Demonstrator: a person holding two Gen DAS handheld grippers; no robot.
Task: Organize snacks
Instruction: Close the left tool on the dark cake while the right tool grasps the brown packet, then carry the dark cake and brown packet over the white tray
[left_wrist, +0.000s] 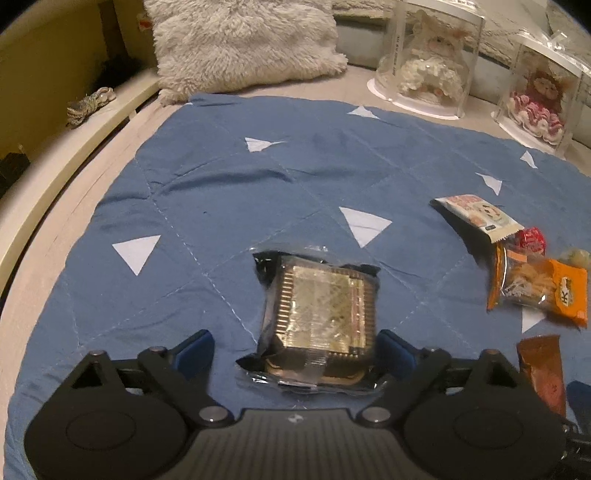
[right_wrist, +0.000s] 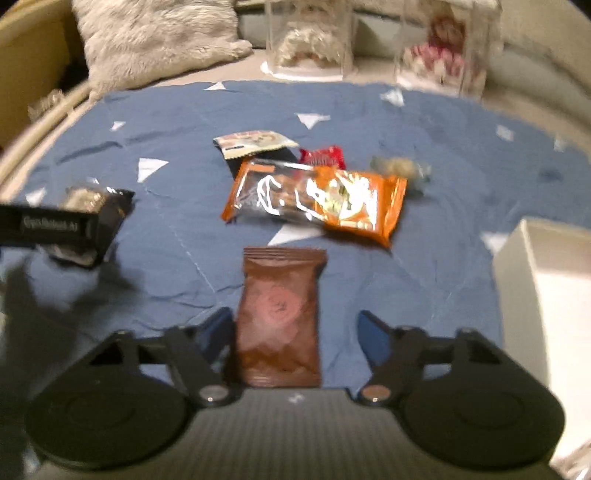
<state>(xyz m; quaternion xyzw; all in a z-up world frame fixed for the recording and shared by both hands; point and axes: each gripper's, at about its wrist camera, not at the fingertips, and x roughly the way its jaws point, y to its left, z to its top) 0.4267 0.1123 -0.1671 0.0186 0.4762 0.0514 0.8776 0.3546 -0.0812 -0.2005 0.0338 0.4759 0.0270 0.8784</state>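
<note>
Left claw (left_wrist: 295, 354) spread around the wrapped pastry tray (left_wrist: 317, 317) mid-quilt (left_wrist: 221, 192), pads not touching. Right claw (right_wrist: 295, 332) spread astride the brown packet (right_wrist: 279, 317); white box (right_wrist: 546, 280) at the quilt's right edge. Advice: centre each pack, then close gently.

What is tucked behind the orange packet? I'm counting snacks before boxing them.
Behind the orange packet lie a white cartoon pouch, a red wrapper and a pale wrapped piece. The packet covers their near edges, so anything beneath stays hidden.
</note>
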